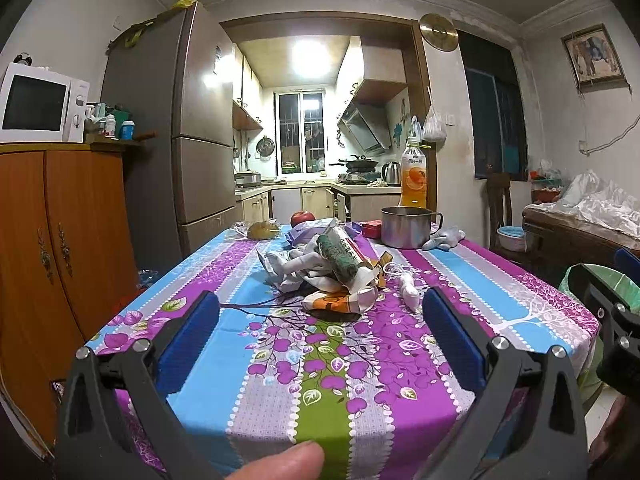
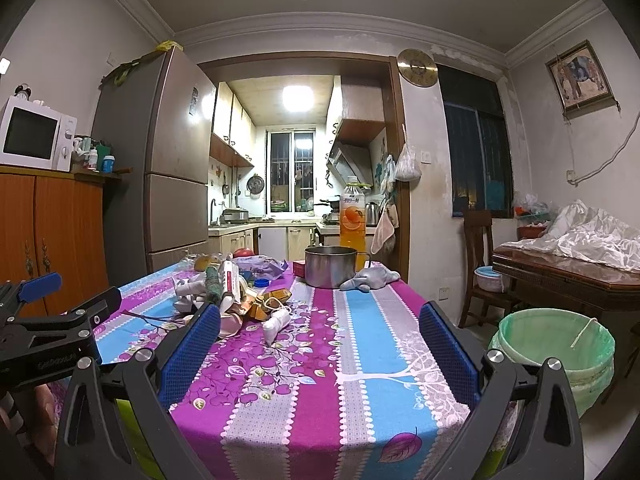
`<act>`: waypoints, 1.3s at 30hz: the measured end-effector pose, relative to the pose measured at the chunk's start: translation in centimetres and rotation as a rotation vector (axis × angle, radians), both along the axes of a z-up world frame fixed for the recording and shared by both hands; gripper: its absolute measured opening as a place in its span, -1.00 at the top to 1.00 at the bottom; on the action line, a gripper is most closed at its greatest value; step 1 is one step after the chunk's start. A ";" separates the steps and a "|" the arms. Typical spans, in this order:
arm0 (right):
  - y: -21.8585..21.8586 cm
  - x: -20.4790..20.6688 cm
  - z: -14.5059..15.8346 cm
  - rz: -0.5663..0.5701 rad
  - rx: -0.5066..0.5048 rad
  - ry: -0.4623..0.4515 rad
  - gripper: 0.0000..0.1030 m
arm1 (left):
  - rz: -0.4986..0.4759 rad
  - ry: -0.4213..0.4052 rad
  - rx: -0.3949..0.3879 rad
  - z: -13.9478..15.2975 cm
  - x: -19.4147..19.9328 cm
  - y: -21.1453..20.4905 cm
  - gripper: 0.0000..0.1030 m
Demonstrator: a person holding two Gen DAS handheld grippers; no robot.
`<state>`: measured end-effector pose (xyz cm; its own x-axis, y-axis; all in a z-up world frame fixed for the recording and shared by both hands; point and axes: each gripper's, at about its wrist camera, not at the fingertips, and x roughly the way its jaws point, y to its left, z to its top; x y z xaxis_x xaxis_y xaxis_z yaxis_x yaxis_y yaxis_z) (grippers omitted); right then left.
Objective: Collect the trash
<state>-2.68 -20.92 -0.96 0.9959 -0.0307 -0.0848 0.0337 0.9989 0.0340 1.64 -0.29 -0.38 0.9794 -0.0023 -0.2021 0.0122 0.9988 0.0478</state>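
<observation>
A heap of trash (image 1: 328, 276) (image 2: 228, 296) lies mid-table: crumpled white paper, a green-and-white wrapper roll (image 1: 340, 258), an orange packet (image 1: 336, 304) and a small white twisted piece (image 1: 410, 290) (image 2: 278, 326). My left gripper (image 1: 320, 320) hovers over the table's near end, open and empty, short of the heap. My right gripper (image 2: 320, 328) is also open and empty, with the heap ahead to its left. A bin lined with a green bag (image 2: 556, 352) (image 1: 600, 284) stands on the floor right of the table.
On the table's far end stand a steel pot (image 1: 406, 226) (image 2: 330, 266), an orange drink bottle (image 1: 414, 174) (image 2: 353, 216), a grey cloth (image 2: 370, 278), a red apple (image 1: 302, 217) and a red box (image 1: 372, 229). A wooden cabinet (image 1: 60, 260) flanks the left, a chair (image 2: 478, 264) and side table (image 2: 568, 276) the right.
</observation>
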 end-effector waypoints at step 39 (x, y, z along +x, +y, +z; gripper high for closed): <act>0.4 0.9 -0.3 0.017 -0.015 0.032 -0.92 | 0.001 0.009 0.005 -0.4 0.6 -0.2 -0.90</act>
<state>-1.79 -20.50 -1.28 0.9931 -0.0149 -0.1160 0.0171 0.9997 0.0183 2.24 -0.53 -0.79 0.9775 0.0001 -0.2109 0.0114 0.9985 0.0531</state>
